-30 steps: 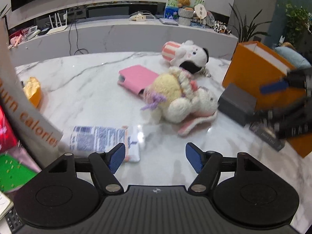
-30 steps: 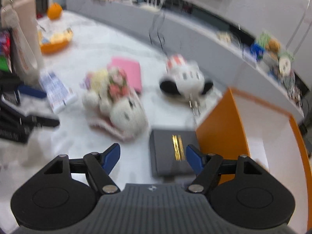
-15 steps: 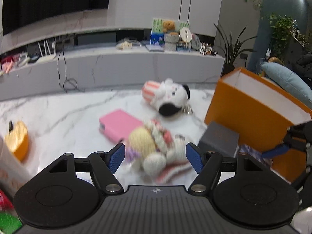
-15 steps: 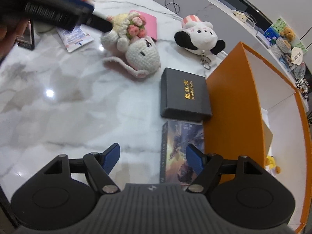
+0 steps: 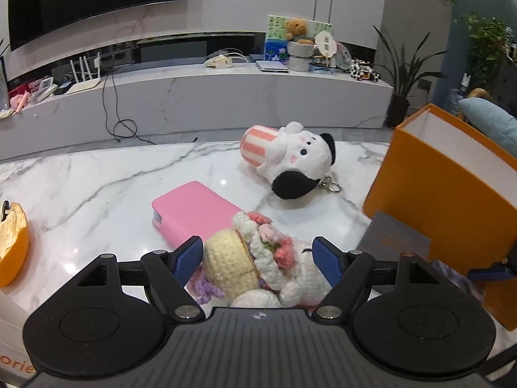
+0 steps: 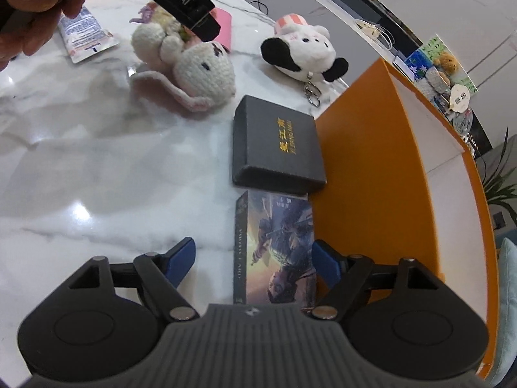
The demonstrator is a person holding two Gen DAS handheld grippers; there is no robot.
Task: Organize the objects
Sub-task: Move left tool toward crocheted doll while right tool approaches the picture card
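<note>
Left hand-held gripper moved over the crochet bunny, jaws opening, no contact yet. Right hand-held gripper opening astride picture box. Orange box right side; contents unclear.

The left gripper is tilting down over the crocheted doll, its jaws opening and the blue pads standing either side of the doll without pressing it. A hand is gripping its handle (seen from the right wrist camera). The right gripper is pointing steeply down, well apart from the doll, jaws opening and straddling a picture box, pads off it.
</note>
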